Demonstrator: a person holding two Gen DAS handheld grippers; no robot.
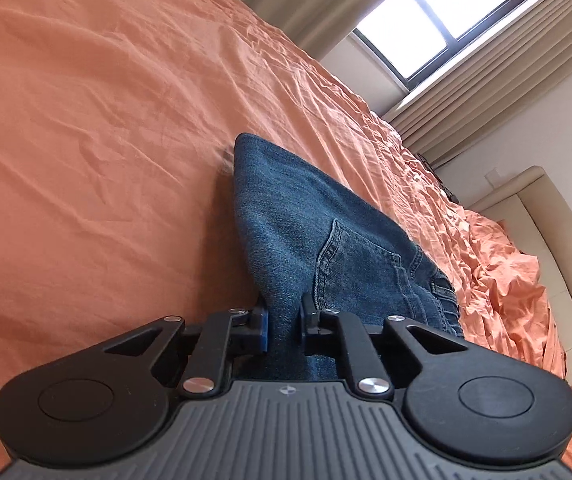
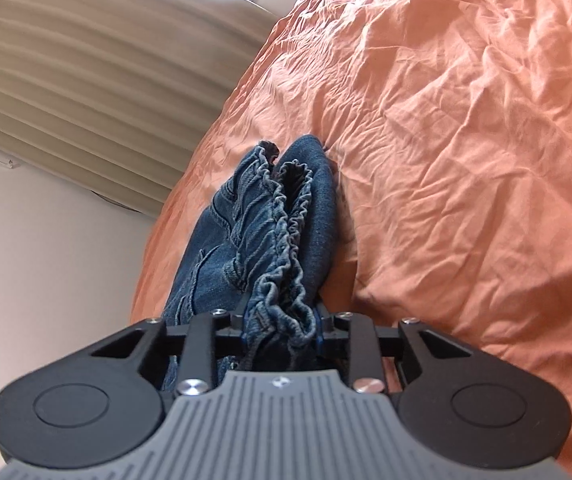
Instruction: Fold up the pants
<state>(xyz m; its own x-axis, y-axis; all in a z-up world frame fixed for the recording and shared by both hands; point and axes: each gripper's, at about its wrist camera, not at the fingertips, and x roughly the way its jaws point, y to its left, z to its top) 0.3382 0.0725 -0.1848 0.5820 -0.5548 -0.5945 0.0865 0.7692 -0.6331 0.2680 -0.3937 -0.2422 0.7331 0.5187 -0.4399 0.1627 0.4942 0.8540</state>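
We hold the blue jeans (image 1: 309, 236) on the bed's orange sheet (image 1: 86, 140). Our left gripper (image 1: 284, 320) has its fingers clamped on a smooth denim fold below the back pocket (image 1: 357, 264). Our right gripper (image 2: 282, 324) has its fingers clamped on the gathered elastic waistband (image 2: 286, 224), near the curtain (image 2: 66, 80).

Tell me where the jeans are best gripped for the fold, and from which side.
Grip the jeans as they are now held. The right gripper is shut on the gathered elastic waistband, the thickest edge, coming in along the bed sheet. The left gripper pinches the smooth denim edge beside the back pocket. Probably two spread holds keep the cloth taut.
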